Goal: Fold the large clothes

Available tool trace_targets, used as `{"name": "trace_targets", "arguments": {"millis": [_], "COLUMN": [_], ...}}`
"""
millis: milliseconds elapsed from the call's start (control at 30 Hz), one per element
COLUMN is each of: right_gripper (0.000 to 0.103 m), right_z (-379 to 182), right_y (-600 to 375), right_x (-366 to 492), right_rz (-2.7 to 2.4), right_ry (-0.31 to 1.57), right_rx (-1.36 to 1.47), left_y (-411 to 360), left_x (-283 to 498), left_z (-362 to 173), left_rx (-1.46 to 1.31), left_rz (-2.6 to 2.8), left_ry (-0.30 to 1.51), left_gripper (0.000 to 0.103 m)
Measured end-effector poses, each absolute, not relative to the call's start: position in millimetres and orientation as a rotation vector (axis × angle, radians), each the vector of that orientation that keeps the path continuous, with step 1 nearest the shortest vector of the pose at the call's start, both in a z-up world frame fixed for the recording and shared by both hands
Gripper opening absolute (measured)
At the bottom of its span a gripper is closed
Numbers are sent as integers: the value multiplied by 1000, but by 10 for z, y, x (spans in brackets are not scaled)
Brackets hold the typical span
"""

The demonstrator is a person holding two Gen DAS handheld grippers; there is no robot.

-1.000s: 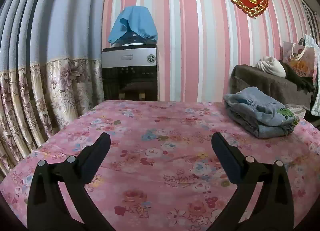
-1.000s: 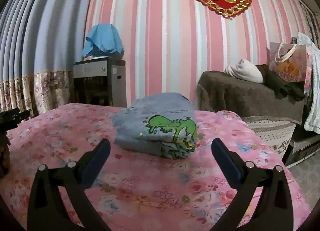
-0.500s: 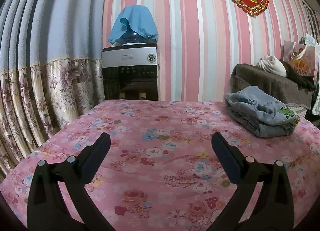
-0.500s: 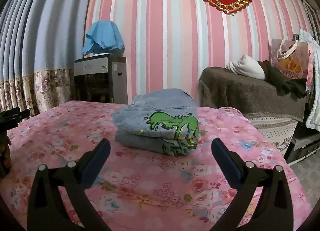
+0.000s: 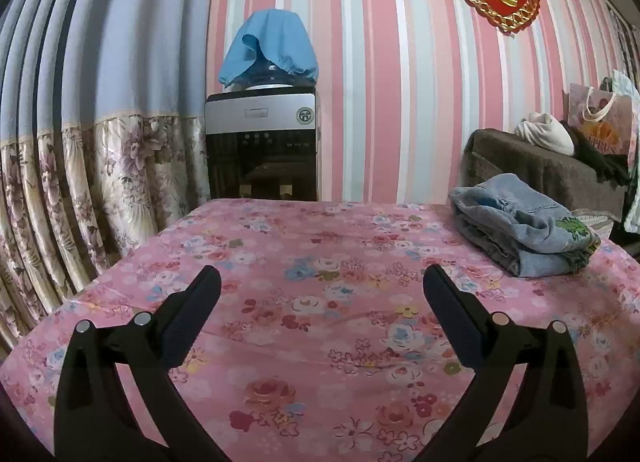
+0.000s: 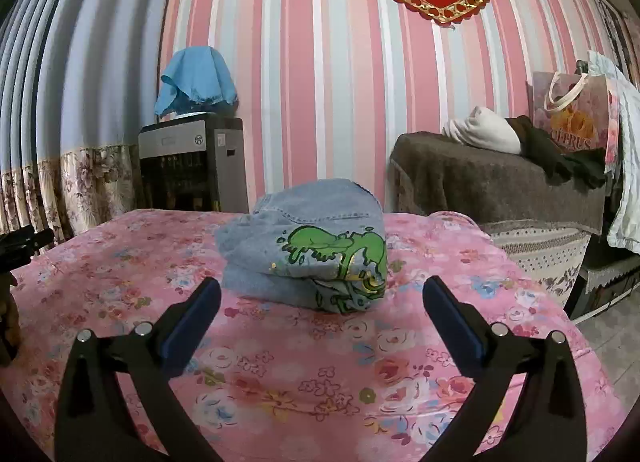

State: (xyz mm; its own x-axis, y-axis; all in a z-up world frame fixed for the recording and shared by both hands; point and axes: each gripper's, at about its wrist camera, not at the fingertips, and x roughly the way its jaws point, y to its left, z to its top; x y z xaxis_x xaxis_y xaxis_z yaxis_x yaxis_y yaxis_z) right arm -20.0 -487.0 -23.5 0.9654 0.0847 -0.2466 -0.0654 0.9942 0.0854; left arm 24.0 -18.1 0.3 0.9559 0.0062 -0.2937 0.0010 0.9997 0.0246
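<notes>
A folded light-blue denim garment [image 6: 308,250] with a green cartoon print lies on the pink floral table cover [image 6: 280,374], just beyond my right gripper [image 6: 320,290]. The right gripper is open and empty, a little short of the garment. In the left wrist view the same folded garment [image 5: 520,234] lies at the far right of the table. My left gripper [image 5: 320,282] is open and empty over the bare floral cover [image 5: 320,322], well left of the garment.
A water dispenser [image 5: 262,142] with a blue cloth cover stands behind the table by the striped wall. Floral curtains [image 5: 80,190] hang at left. A brown-covered piece of furniture [image 6: 500,186] with a white bundle and a gift bag stands at right. The left gripper's tip [image 6: 20,246] shows at the right view's left edge.
Both grippers have drawn back and lifted slightly; the folded denim sits a little lower and farther in the views. Both stay open.
</notes>
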Motion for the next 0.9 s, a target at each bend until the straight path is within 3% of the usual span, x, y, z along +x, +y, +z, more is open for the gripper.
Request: {"name": "trace_targets", "arguments": {"millis": [900], "right_gripper": [101], "right_z": [-254], "right_y": [-4941], "right_x": [-195], "right_rz": [27], "right_ry": [262], "right_rx": [98], "left_y": [-148], "left_x": [218], "left_z": [6], "left_rx": [-30], "left_rz": [73], "left_ry": [292], "left_gripper": [100]}}
